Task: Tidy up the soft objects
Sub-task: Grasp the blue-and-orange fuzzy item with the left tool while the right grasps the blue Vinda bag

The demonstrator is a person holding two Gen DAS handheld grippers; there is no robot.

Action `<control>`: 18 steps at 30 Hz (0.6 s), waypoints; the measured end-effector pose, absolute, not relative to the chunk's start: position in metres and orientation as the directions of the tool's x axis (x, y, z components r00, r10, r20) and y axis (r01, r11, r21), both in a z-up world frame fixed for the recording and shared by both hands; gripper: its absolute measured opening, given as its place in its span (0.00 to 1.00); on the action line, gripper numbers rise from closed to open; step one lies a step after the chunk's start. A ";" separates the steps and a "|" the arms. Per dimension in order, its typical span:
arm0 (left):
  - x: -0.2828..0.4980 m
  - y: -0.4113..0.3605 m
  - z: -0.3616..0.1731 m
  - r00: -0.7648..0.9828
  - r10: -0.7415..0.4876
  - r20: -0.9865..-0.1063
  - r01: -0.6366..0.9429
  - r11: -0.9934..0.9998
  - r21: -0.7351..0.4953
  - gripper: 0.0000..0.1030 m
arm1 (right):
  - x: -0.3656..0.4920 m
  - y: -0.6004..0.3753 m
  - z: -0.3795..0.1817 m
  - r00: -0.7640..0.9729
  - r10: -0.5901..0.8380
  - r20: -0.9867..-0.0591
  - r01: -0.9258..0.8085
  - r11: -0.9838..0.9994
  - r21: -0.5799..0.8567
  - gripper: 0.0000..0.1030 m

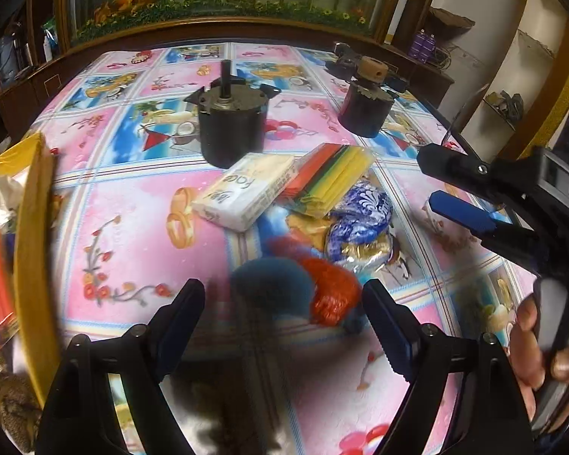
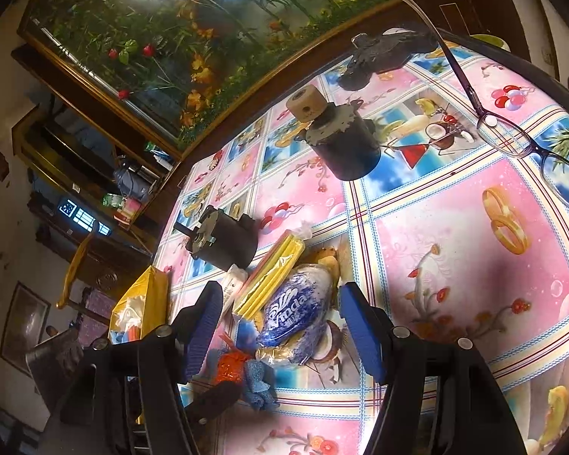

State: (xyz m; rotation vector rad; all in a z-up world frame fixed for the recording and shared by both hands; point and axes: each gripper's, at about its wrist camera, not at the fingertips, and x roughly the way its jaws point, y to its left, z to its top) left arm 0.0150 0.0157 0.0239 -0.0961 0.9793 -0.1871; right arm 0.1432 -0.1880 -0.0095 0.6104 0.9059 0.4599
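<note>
A heap of soft things lies mid-table: a white tissue pack, a clear bag of coloured strips, a blue-and-white Vinda tissue pack, an orange mesh bundle and a blue fluffy cloth. My left gripper is open, hovering just short of the blue cloth and orange mesh, which look blurred. My right gripper is open too, pointing at the Vinda pack from the right without touching it.
Two black motor-like cylinders stand behind the heap. A yellow box holding soft items sits at the table's left edge. Purple-rimmed glasses lie on the right. The tablecloth is pink and blue.
</note>
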 end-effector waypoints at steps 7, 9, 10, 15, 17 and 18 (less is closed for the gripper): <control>0.016 0.006 0.013 0.556 -0.178 -0.812 0.144 0.983 -0.117 0.58 | 0.145 -0.187 -0.013 0.532 0.590 -0.607 -0.101 0.756 0.646 0.67; 0.013 0.011 0.015 0.560 -0.190 -0.806 0.143 0.981 -0.132 0.53 | 0.145 -0.184 -0.014 0.524 0.586 -0.618 -0.107 0.765 0.634 0.67; 0.011 0.015 0.015 0.562 -0.206 -0.801 0.144 0.978 -0.150 0.51 | 0.145 -0.181 -0.015 0.518 0.583 -0.626 -0.113 0.772 0.625 0.67; -0.008 0.035 0.021 0.609 -0.219 -0.762 0.140 0.976 -0.168 0.51 | 0.146 -0.164 -0.018 0.492 0.551 -0.674 -0.148 0.816 0.559 0.67; -0.013 0.043 0.022 0.623 -0.227 -0.748 0.128 0.974 -0.188 0.51 | 0.145 -0.157 -0.019 0.484 0.539 -0.689 -0.164 0.829 0.534 0.67; -0.014 0.046 0.022 0.629 -0.235 -0.741 0.124 0.971 -0.203 0.51 | 0.144 -0.154 -0.019 0.482 0.532 -0.696 -0.170 0.836 0.521 0.67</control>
